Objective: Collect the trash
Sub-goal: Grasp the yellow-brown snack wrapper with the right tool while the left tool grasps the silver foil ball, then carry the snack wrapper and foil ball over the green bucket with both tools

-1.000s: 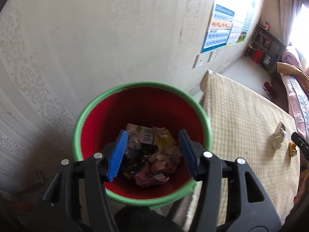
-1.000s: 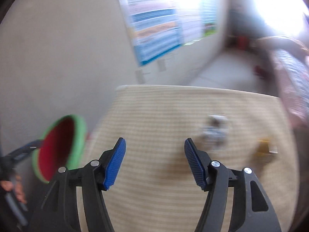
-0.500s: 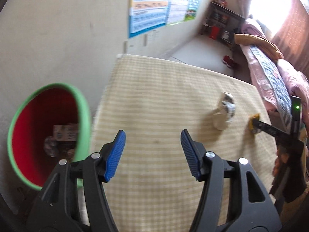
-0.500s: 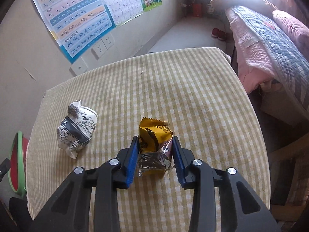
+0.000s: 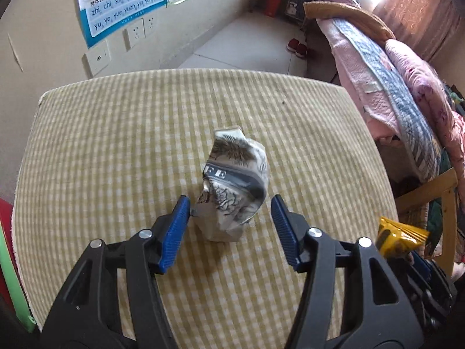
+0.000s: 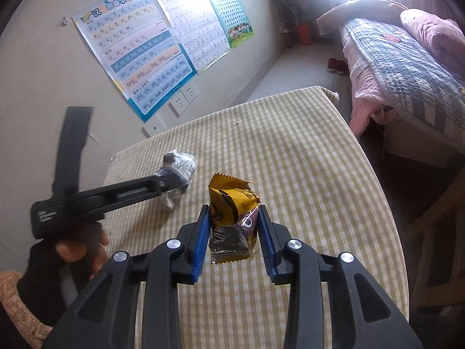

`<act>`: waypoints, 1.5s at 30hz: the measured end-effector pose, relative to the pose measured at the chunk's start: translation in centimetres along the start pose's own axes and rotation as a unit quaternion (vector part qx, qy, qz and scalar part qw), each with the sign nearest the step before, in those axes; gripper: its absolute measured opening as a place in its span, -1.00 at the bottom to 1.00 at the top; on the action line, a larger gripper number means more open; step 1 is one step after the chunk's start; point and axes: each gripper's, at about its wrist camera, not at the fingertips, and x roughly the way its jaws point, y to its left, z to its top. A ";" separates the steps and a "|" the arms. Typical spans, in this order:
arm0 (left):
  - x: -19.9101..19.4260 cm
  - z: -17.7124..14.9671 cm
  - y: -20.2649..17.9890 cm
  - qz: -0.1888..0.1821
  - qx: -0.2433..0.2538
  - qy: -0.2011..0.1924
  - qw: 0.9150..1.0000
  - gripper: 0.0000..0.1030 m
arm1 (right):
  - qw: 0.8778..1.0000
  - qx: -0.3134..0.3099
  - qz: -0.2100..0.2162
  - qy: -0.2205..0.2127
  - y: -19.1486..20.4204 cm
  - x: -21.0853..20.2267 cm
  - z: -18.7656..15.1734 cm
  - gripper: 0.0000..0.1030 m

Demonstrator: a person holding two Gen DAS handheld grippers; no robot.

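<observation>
While its blue-padded jaws are closing, the left gripper (image 5: pixel 229 226) straddles a crumpled white paper cup with black printed drawings (image 5: pixel 232 186), which lies on its side between the pads on the yellow-and-white checked tablecloth (image 5: pixel 116 151); the left pad sits right at the cup's crushed edge and the right pad stands clear of it, so nothing is pinched. Outside the right jaw, low at the frame edge, shows the yellow wrapper. In the right wrist view, the right gripper (image 6: pixel 234 232) clamps that crinkled yellow-and-brown foil snack wrapper (image 6: pixel 232 212) between both blue pads, its serrated top sticking out beyond the fingertips. Left of those jaws and farther off, the left gripper's black body reaches to the cup. Outside the left jaw of the left gripper, a sliver of a red bin with a green rim (image 5: pixel 7 261) shows past the table edge.
</observation>
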 end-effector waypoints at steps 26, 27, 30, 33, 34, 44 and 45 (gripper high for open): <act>-16.1 -7.7 7.1 0.064 -0.073 -0.108 0.989 -0.24 | 0.996 -0.084 0.042 0.008 5.8 0.4 -1.4 -0.37; -16.6 -8.0 7.7 0.065 -0.082 -0.113 0.988 -0.24 | 0.995 -0.089 0.044 0.009 6.3 0.3 -1.4 -0.37; -17.6 -8.6 9.0 0.067 -0.105 -0.119 0.985 -0.24 | 0.994 -0.098 0.051 0.012 7.5 0.1 -1.7 -0.36; -18.6 -9.2 10.3 0.080 -0.122 -0.131 0.981 -0.24 | 0.992 -0.103 0.062 0.024 8.7 0.3 -1.9 -0.36; -19.0 -9.4 10.9 0.085 -0.130 -0.136 0.978 -0.24 | 0.992 -0.106 0.065 0.027 9.2 0.4 -2.0 -0.36; -21.3 -10.0 13.4 0.119 -0.142 -0.169 0.968 -0.24 | 0.986 -0.139 0.090 0.024 14.5 -1.0 -1.8 -0.35; -21.4 -10.1 13.5 0.121 -0.144 -0.171 0.967 -0.24 | 0.985 -0.143 0.091 0.026 15.0 -1.0 -1.8 -0.35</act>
